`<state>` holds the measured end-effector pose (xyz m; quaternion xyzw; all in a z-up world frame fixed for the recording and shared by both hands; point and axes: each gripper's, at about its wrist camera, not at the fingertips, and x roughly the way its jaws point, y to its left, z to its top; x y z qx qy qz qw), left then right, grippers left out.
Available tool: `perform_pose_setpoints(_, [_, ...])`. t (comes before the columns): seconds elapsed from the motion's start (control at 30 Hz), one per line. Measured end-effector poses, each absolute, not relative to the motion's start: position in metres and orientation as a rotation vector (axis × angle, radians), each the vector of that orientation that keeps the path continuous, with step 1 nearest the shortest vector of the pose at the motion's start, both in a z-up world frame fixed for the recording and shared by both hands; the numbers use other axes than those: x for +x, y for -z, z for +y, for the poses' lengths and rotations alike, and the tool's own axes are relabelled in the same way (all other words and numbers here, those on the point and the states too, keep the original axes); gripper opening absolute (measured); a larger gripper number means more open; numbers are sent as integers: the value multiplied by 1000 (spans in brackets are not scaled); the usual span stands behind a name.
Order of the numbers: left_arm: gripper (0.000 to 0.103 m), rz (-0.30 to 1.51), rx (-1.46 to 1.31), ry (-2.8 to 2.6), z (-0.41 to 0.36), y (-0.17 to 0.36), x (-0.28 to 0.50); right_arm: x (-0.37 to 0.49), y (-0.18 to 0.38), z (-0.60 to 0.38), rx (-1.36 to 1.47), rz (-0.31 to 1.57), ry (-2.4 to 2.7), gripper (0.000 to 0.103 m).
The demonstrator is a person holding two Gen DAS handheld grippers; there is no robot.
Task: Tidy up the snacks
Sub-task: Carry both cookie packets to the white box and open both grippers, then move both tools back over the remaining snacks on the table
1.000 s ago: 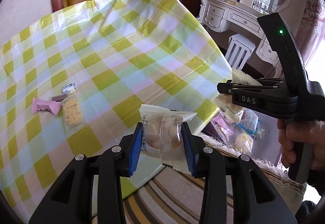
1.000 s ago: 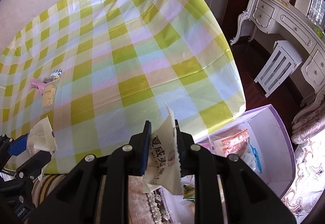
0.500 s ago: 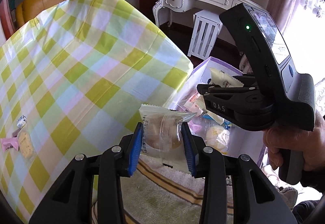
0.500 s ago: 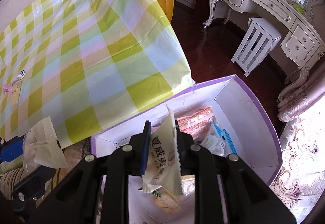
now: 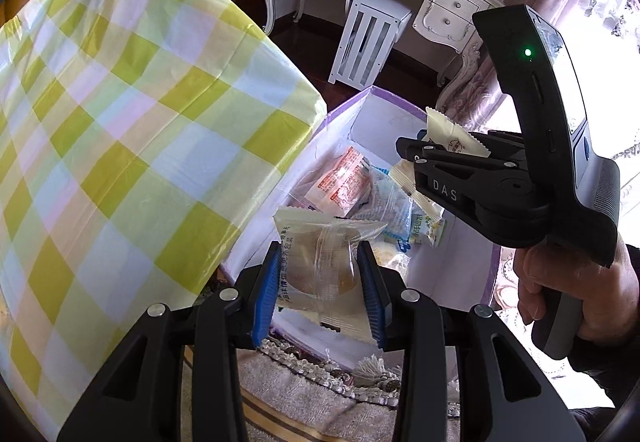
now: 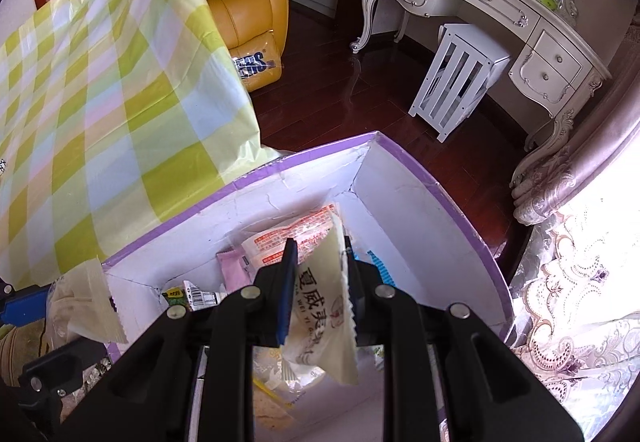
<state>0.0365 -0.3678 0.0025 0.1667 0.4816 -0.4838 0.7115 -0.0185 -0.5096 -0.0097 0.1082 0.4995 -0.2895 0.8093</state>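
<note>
My left gripper (image 5: 320, 282) is shut on a clear packet with a round pastry (image 5: 324, 270) and holds it above the near edge of a white box with a purple rim (image 5: 360, 93). My right gripper (image 6: 318, 278) is shut on a cream wafer packet with printed characters (image 6: 324, 306) and hangs over the box (image 6: 436, 185). The right gripper also shows in the left wrist view (image 5: 416, 153), over the box's right side. Several wrapped snacks (image 5: 344, 181) lie inside the box.
The table with a yellow-green checked cloth (image 5: 120, 121) lies to the left of the box. A white dressing table (image 6: 500, 1) and white stool (image 6: 460, 73) stand behind on dark wood floor. A yellow leather armchair (image 6: 248, 1) is at the back.
Both grippers have swung right, away from the table, and now hang over the open box, each still holding its packet. The table has slid to the left of both views.
</note>
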Motion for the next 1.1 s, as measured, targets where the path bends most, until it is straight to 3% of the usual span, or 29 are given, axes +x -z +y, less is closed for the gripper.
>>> perform_pose_setpoints(0.07, [38, 1083, 353, 1099, -371, -1, 36, -21, 9, -513, 218, 1064, 641, 21])
perform_pose_setpoints(0.13, [45, 1093, 339, 1117, -372, -2, 36, -23, 9, -515, 201, 1063, 665, 24])
perform_pose_setpoints(0.2, [66, 1080, 331, 1108, -371, -4, 36, -23, 8, -514, 179, 1061, 681, 40])
perform_pose_setpoints(0.23, [67, 1074, 325, 1109, -370, -6, 36, -23, 8, -513, 168, 1056, 688, 51])
perform_pose_setpoints(0.3, [70, 1069, 313, 1101, -368, -8, 37, -22, 6, -511, 145, 1050, 699, 55])
perform_pose_setpoints(0.77, [73, 1001, 267, 928, -335, -18, 63, -5, -11, -481, 79, 1014, 656, 75])
perform_pose_setpoints(1.1, [73, 958, 164, 713, -273, -25, 109, 18, -22, -453, 83, 993, 551, 76])
